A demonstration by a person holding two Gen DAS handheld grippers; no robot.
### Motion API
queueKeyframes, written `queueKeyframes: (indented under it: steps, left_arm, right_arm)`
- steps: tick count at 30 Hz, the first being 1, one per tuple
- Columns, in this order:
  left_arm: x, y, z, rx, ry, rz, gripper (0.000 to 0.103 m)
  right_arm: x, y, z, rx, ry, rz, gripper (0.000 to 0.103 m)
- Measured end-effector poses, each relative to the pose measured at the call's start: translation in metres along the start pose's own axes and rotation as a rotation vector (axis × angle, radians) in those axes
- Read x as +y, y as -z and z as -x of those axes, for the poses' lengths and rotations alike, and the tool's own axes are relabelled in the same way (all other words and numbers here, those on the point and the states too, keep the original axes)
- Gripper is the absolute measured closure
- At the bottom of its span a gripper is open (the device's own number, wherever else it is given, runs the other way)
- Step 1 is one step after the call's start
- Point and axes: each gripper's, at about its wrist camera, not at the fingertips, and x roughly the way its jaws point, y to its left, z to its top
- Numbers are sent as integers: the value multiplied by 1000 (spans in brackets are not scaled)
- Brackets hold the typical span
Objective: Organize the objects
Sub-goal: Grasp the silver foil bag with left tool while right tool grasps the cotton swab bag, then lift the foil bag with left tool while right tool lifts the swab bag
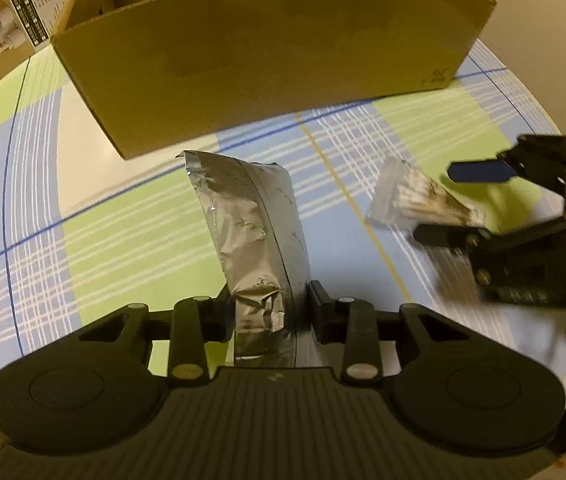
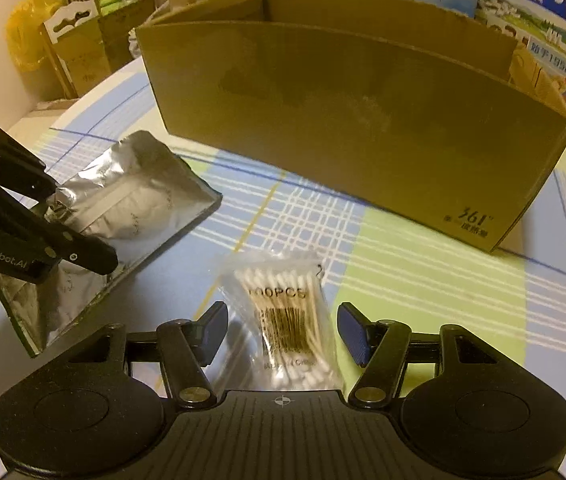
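Observation:
A silver foil pouch point(image 1: 251, 220) stands tilted up off the checked tablecloth, its lower end crumpled between the pads of my left gripper point(image 1: 271, 312), which is shut on it. In the right wrist view the same pouch point(image 2: 131, 196) leans from my left gripper point(image 2: 67, 220) at the left. A clear bag of cotton swabs point(image 2: 287, 312) lies flat on the cloth between the blue pads of my right gripper point(image 2: 285, 334), which is open, with a gap on both sides. From the left wrist, my right gripper point(image 1: 459, 204) straddles that bag point(image 1: 415, 196).
An open cardboard box point(image 1: 267, 60) point(image 2: 355, 120) stands just behind both items. A white product box point(image 1: 3, 40) sits at the table's far left. Blue milk cartons point(image 2: 543, 20) rise behind the cardboard box. A yellow bag point(image 2: 27, 32) and more boxes stand off the table.

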Motion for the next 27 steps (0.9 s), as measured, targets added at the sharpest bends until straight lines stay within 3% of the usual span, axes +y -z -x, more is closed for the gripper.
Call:
queueKeyframes:
  steps: [4,8,16,21,27]
  left_arm:
    - [3,0,-2,12,9,8,70]
    - [2,-5,-8,24,-12,4,61]
    - [-1,-1,-21,70,-20,-15,55]
    - [-6,-3,-17,72,-32,-40,70]
    - [-6,7,-2,23,-19,-1,71]
  right_arm:
    - [2,2,-3,14,13,16,70]
    - [2,3,-4,16,27,20,74]
    - [6,4,-3,14,23,28,84]
    - [4,4,3,-7,10,-7,86]
    - [0,4,15,-29,-27,-76,86]
